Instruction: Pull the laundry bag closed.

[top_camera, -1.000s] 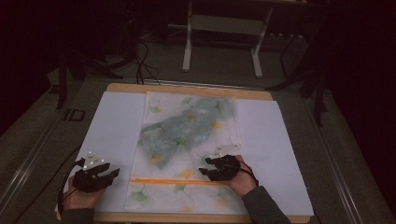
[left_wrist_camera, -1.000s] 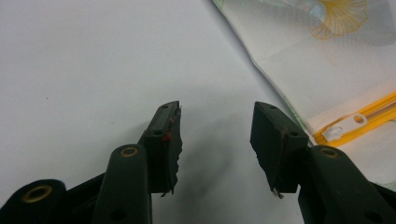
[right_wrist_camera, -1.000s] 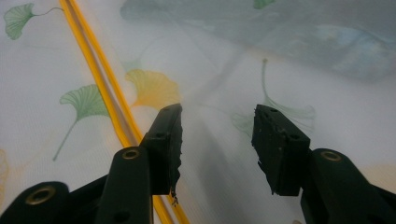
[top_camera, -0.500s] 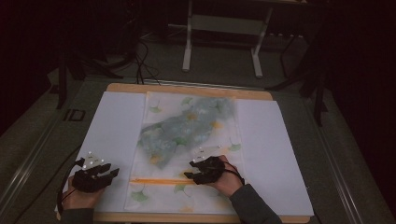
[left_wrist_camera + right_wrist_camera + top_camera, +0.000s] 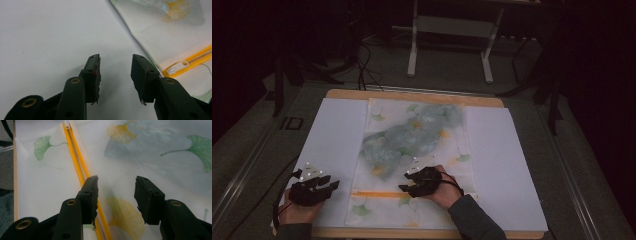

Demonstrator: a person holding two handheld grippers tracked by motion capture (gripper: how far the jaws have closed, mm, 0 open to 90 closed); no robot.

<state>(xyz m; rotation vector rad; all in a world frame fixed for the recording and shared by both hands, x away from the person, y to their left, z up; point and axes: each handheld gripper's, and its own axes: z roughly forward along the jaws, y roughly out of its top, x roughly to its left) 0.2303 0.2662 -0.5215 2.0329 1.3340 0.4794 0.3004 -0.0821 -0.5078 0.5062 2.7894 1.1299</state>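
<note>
Left gripper [image 5: 332, 184]: near left of the surface, over plain white sheet [image 5: 332, 135]; jaws apart w/ nothing btwn, having just closed in a bit. Bag edge just to its right, not touching.
Right gripper [image 5: 404, 188]: near centre, over the bag, jaws wide, nothing held; has slid left along the bag vs a sec ago. Tips point left across the bag, just above the zip line.
Zip pull [image 5: 178, 67]: white tab at the zip's left end; in left gripper view it lies just right of the right jaw, apart from it.
Zip [image 5: 379, 193]: orange, long axis left-right across the bag's near end, parallel to the surface's near edge. In right gripper view zip [image 5: 77, 161] runs from under the left jaw away to the top, pull at the far end.
Bag [image 5: 412, 150]: white mesh w/ green + yellow leaf print, flat on the sheet, mid surface; long axis near-far, zip end toward the person.
Contents: grey-blue cloth [image 5: 409, 137] seen thru the mesh, bunched in the bag's middle and far part, beyond both grippers.
Surface [image 5: 412, 96]: wooden rim showing at far edge.
</note>
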